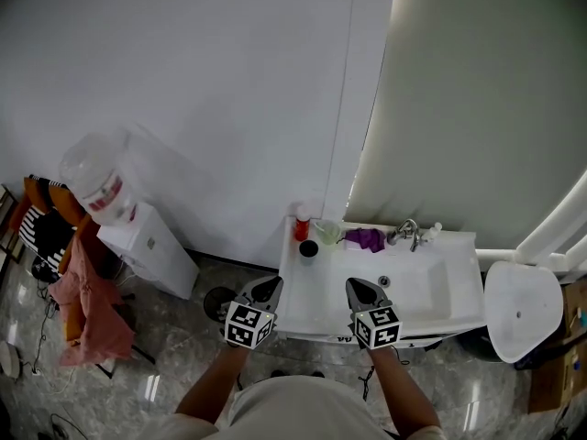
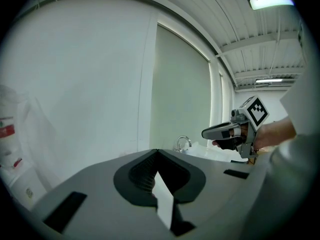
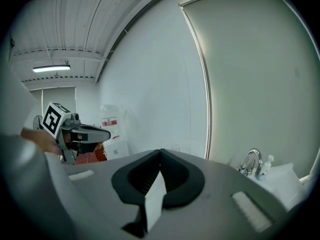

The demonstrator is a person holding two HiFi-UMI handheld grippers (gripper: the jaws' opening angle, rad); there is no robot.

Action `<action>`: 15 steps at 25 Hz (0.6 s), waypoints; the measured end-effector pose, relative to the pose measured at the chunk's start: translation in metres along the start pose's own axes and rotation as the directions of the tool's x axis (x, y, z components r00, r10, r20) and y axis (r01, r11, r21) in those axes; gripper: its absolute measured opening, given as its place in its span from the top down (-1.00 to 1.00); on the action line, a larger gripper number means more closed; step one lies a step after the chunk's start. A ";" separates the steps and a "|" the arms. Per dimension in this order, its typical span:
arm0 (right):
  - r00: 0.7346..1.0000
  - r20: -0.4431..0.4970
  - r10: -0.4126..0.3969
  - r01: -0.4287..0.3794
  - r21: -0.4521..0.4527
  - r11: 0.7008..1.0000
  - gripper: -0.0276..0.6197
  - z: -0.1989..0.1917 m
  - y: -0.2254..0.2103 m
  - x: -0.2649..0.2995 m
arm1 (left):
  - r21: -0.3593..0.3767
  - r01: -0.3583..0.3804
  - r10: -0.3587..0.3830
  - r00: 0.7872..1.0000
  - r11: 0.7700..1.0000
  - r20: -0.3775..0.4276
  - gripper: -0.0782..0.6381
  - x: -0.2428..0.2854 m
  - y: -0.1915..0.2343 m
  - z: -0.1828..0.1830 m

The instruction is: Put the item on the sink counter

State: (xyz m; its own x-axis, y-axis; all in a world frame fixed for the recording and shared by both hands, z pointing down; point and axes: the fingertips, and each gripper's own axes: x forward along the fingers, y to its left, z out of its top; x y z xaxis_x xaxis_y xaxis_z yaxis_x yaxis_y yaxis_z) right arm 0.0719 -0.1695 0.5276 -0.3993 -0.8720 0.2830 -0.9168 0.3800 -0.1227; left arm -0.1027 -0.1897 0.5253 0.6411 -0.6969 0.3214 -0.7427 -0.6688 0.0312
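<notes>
1. L gripper (image 1: 269, 287) clenched, nothing btw jaws. R gripper (image 1: 357, 288) also clenched, empty. Both hang near the front edge of the sink bench (image 1: 459, 246).
2. Task item: can't tell which, none held. Candidates at bench back rim: red bottle (image 1: 302, 228), dark cup (image 1: 309, 247), purple cloth (image 1: 365, 238).
3. Handling, prob:
   - Bottle is light, stiff, smooth, so grip mid-body.
   - Cloth is soft, limp, so pinch a bunched fold.
   - Cup is rigid, so take by the wall.

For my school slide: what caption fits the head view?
Left gripper and right gripper, both shut, hover before a white sink.
</notes>
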 end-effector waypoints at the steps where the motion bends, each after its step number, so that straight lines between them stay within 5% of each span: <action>1: 1.000 0.001 0.002 -0.002 0.000 1.000 0.88 0.001 -0.002 0.000 | -0.002 -0.002 0.002 1.000 1.000 0.002 0.76 0.001 -0.001 0.001; 15: 1.000 0.009 0.011 -0.011 0.001 1.000 0.88 0.000 -0.015 -0.006 | -0.010 -0.017 0.017 1.000 1.000 -0.006 0.76 0.010 -0.009 -0.002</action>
State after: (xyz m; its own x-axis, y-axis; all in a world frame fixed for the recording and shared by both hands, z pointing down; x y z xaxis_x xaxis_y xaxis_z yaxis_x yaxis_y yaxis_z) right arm 0.0884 -0.1695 0.5279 -0.4094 -0.8706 0.2729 -0.9123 0.3893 -0.1270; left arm -0.0901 -0.1897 0.5303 0.6269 -0.7067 0.3279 -0.7557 -0.6540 0.0352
